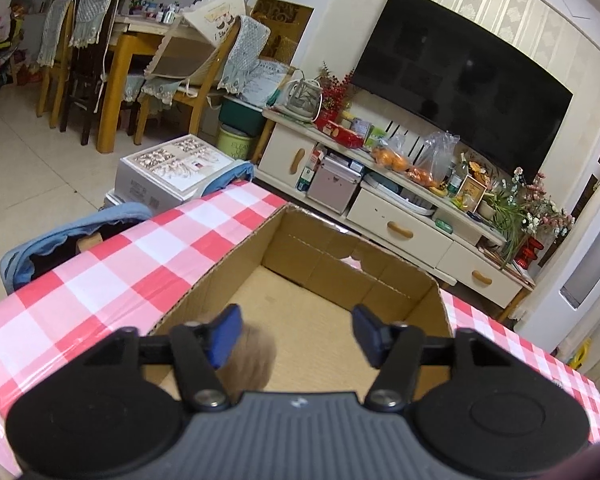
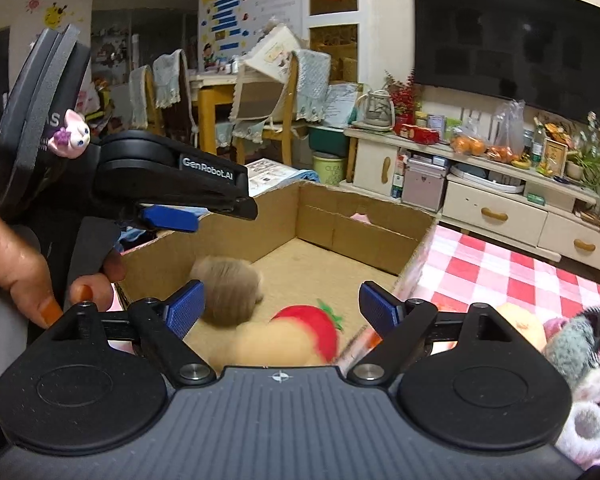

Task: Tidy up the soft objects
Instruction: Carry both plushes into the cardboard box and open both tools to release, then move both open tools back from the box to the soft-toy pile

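Left hand-held gripper above the near end of an open cardboard box, jaws apart, nothing clamped between the blue pads; just beside and beneath the left pad, a blurred brown plush toy, inside the box near its left wall. Right hand-held gripper likewise spread wide over the box's near right corner, gripping nothing; low between its fingers, a blurred tan plush with a red, green-leafed fruit, apparently clear of both pads, close beside the brown toy. Hard to tell through the blur whether resting on the box floor or in the air. Box itself on a bench under a red-and-white checked cloth. More soft toys, grey, pink and white, heaped on the bench outside the box's right wall. Bare hand wrapped round the left tool's handle in the right wrist view
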The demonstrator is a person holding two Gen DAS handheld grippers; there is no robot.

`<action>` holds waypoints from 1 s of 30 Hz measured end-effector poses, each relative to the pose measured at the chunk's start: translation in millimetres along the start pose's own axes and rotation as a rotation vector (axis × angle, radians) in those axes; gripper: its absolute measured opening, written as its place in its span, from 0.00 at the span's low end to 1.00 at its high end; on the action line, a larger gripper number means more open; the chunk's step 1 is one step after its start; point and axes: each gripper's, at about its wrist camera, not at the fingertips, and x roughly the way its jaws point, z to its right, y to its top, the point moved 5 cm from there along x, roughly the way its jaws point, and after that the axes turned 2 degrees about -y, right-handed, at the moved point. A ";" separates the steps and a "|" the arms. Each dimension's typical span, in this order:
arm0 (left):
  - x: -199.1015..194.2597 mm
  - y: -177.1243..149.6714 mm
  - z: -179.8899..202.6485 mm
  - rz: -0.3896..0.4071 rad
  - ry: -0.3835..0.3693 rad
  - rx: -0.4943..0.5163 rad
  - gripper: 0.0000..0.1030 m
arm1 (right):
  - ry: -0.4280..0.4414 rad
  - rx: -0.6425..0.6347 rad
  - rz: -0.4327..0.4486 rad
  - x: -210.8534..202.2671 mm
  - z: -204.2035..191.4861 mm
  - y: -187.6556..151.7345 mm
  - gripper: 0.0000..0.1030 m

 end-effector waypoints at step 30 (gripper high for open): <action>-9.2 -32.5 76.6 0.027 -0.139 0.128 0.99 | -0.283 0.298 0.032 -60.7 62.9 -49.2 1.00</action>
